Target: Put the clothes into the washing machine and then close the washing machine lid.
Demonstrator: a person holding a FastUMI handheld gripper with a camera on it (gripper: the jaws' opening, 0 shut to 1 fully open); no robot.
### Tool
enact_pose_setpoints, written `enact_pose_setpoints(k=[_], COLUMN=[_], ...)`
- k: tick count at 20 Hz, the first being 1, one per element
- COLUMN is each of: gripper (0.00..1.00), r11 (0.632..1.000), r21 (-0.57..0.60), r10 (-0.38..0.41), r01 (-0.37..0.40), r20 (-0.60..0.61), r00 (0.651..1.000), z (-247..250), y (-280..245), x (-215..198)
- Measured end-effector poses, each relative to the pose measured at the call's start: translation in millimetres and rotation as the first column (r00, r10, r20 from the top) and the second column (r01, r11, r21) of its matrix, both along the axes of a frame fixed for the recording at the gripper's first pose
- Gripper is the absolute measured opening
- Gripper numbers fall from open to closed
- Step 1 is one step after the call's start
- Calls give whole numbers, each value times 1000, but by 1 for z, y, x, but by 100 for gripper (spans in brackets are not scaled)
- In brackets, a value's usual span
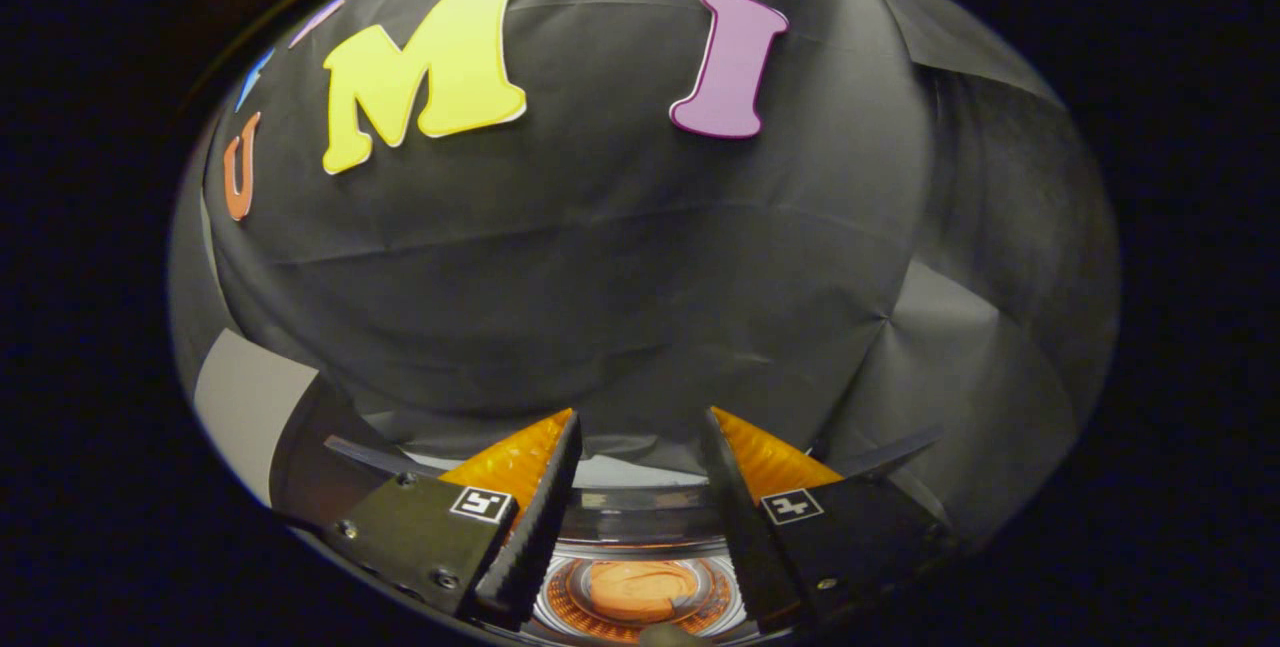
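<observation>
Spread and empty, the claw [640,487] hangs above the washing machine [640,527]; orange clothes [640,589] lie in its drum, between the fingers; loading looks done; closing the lid apparently remains.

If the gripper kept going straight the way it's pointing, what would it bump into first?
Probably the black cloth wall. The gripper has its jaws open and empty, aimed at that cloth, with nothing showing between. The washing machine drum with the orange clothes sits below the jaws, off that line. How far the wall is stays unclear.
</observation>
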State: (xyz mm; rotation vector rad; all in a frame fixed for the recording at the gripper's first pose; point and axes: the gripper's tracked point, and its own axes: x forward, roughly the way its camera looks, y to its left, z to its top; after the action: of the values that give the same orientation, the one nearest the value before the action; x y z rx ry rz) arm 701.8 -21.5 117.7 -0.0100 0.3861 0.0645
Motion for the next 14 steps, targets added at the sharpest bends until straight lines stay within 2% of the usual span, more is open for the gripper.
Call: enact_pose_setpoints(k=[7,14], gripper=[77,77], r11=[1000,1000], r21=[1,1], r10=[-5,-1], r01=[5,0], r20=[81,129], r00=[997,992], z=[-4,-6], y=[-1,0], x=[-19,-18])
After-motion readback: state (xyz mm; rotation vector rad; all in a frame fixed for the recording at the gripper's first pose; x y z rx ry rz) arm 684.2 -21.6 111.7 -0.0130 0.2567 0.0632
